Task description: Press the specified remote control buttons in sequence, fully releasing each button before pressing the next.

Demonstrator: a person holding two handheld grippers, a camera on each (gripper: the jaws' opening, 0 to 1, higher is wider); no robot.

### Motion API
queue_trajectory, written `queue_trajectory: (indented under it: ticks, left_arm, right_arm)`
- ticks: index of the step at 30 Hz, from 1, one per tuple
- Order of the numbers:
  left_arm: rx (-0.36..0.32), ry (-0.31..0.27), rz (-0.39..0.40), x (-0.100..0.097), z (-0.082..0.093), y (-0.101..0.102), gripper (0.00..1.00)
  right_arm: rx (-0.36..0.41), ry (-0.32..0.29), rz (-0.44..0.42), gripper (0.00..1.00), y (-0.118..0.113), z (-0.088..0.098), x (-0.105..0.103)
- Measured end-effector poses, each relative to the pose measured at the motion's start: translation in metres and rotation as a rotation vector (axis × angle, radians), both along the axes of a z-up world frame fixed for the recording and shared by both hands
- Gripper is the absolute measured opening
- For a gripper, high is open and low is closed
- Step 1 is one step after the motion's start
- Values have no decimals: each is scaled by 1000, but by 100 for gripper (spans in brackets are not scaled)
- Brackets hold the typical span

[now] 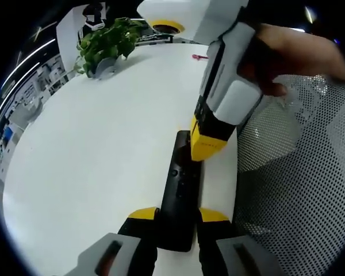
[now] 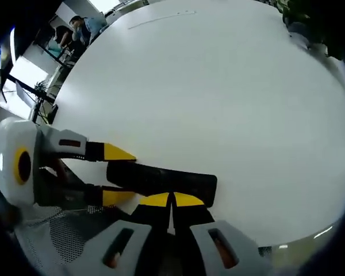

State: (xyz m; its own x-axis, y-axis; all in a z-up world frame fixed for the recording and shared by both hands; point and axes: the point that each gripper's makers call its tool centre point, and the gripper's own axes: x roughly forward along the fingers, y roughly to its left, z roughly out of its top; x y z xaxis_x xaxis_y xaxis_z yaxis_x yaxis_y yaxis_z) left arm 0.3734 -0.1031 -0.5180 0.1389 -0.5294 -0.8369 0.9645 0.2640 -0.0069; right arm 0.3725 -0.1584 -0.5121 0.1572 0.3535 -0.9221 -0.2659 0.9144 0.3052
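Remote control clamped and pressed on the white table.
The left claw (image 1: pixel 178 215) pinches the black remote control (image 1: pixel 181 190) at its near end; the right claw (image 2: pixel 172 199), tips pressed together, bears down on the remote's top face, on the table (image 1: pixel 103 144).

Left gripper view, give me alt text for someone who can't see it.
A black remote lies on a white table, its near end clamped between the left gripper jaws. The right gripper, closed, presses its yellow tips onto the remote's far end; a potted plant stands beyond.
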Motion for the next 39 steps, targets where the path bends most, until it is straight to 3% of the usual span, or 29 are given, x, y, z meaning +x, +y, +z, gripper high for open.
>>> queue_trajectory:
  ticks: [23, 39]
  left_arm:
    - [-10, -4, 4, 0, 0, 0, 26]
    - [-13, -3, 8, 1, 0, 0, 26]
  right_arm:
    - [24, 59, -64, 0, -3, -1, -2]
    - [-22, 31, 7, 0, -2, -4, -2]
